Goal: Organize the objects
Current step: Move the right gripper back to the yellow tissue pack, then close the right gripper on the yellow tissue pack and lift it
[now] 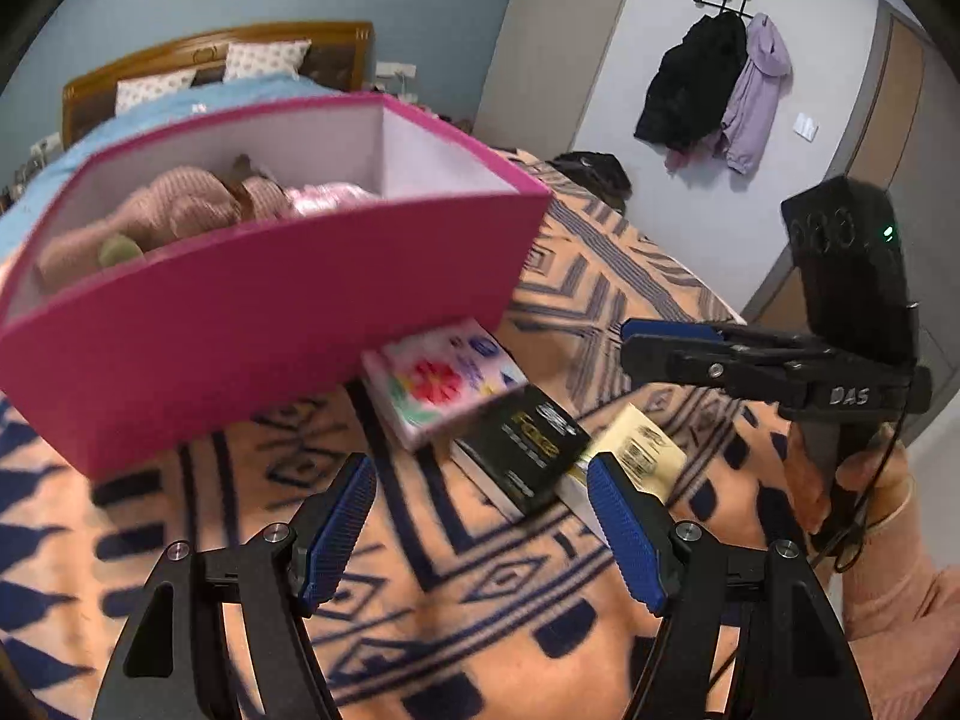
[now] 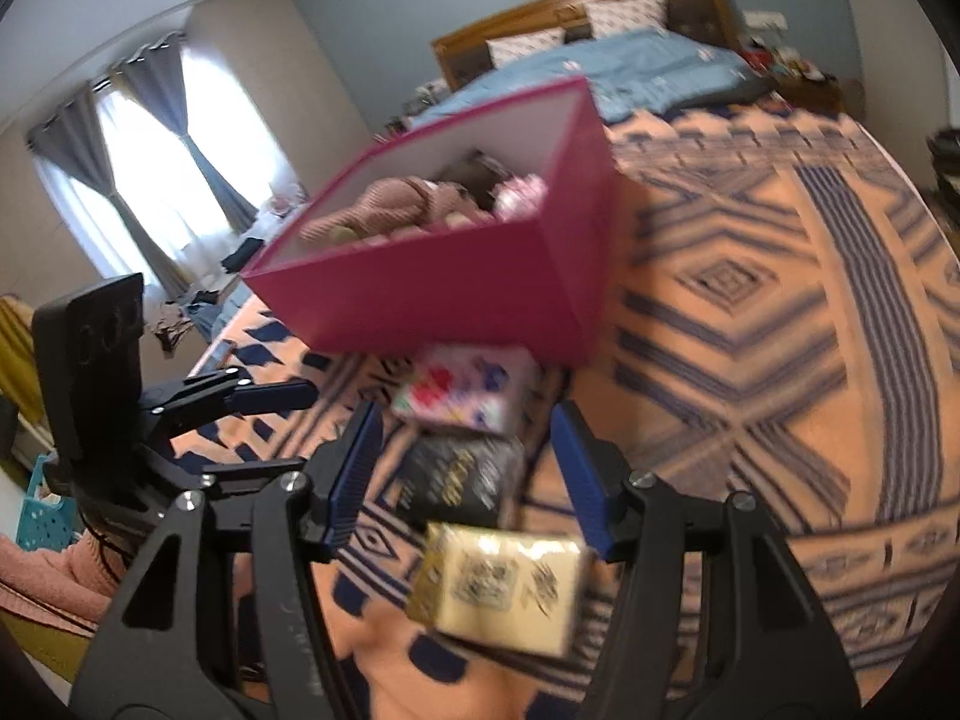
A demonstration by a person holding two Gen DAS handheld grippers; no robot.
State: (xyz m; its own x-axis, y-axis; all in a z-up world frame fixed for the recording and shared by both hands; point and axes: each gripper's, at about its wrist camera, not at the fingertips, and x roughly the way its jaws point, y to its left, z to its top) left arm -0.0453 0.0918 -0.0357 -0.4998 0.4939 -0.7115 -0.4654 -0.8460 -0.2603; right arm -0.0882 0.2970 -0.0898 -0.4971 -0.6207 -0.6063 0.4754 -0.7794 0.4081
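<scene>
A pink open box (image 1: 282, 324) (image 2: 456, 294) with clothes inside stands on the orange and navy patterned blanket (image 1: 456, 588). In front of it lie three small packs in a row: a floral one (image 1: 441, 387) (image 2: 468, 393), a black one (image 1: 528, 450) (image 2: 462, 474) and a cream one (image 1: 639, 450) (image 2: 504, 582). My left gripper (image 1: 480, 516) hovers open just short of the black pack. My right gripper (image 2: 468, 468) is open above the black and cream packs, its pads touching neither. Each gripper shows from the side in the other's view, the right (image 1: 636, 345) and the left (image 2: 300, 420).
Behind the pink box lie a blue duvet (image 2: 648, 72) and pillows below a wooden headboard (image 1: 240, 42). Coats (image 1: 720, 90) hang on the wall by a door. A curtained window (image 2: 180, 168) and a teal basket (image 2: 42, 510) are on the left. A person's sleeve (image 1: 900, 612) is at the right edge.
</scene>
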